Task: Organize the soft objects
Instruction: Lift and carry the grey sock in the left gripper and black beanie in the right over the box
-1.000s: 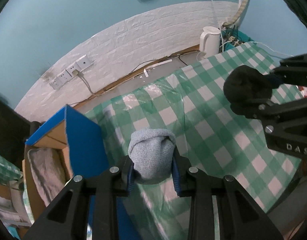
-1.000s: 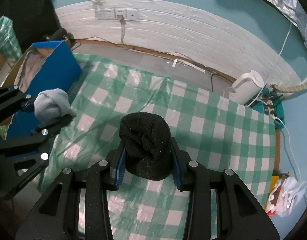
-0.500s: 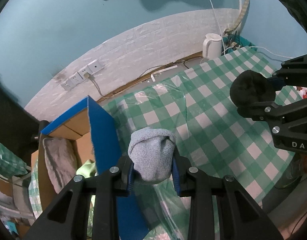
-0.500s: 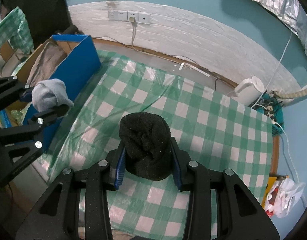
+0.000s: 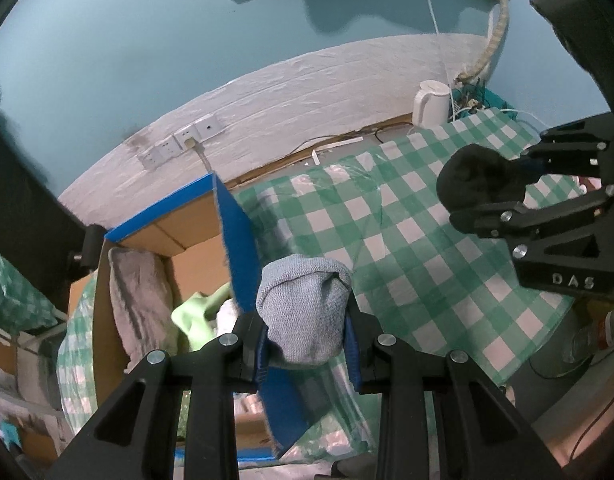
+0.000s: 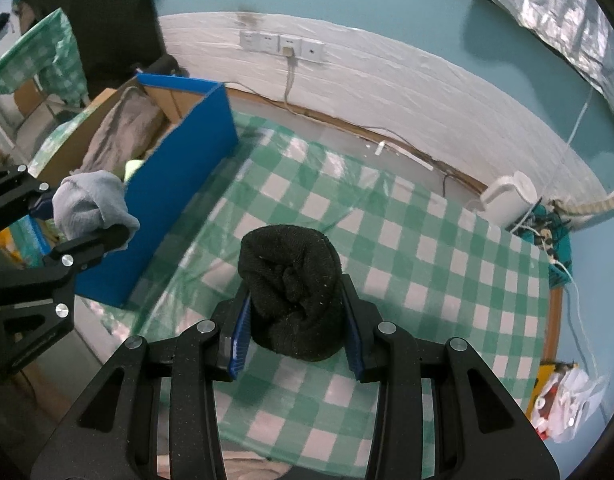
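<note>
From your left wrist camera, your left gripper (image 5: 307, 340) is clamped on a rolled grey sock (image 5: 305, 310), blue pads pressed to both its sides, held in the air right at the blue wall of the cardboard box (image 5: 237, 248) — the box sits just beside the checked tablecloth (image 5: 387, 240), with a grey towel (image 5: 135, 300) and something pale green (image 5: 193, 314) inside. Off to the right, your right gripper (image 5: 507, 188) grips a black sock roll (image 5: 477, 184) above the cloth. Over to the right wrist camera: the right gripper (image 6: 295, 316) is closed tight on that black sock roll (image 6: 293, 292), hanging over the green-and-white tablecloth (image 6: 427, 260). At the left edge, the left gripper (image 6: 73, 216) carries the grey sock (image 6: 91, 204) next to the blue box (image 6: 175, 184). A white kettle (image 6: 507, 198) stands at the far corner.
</note>
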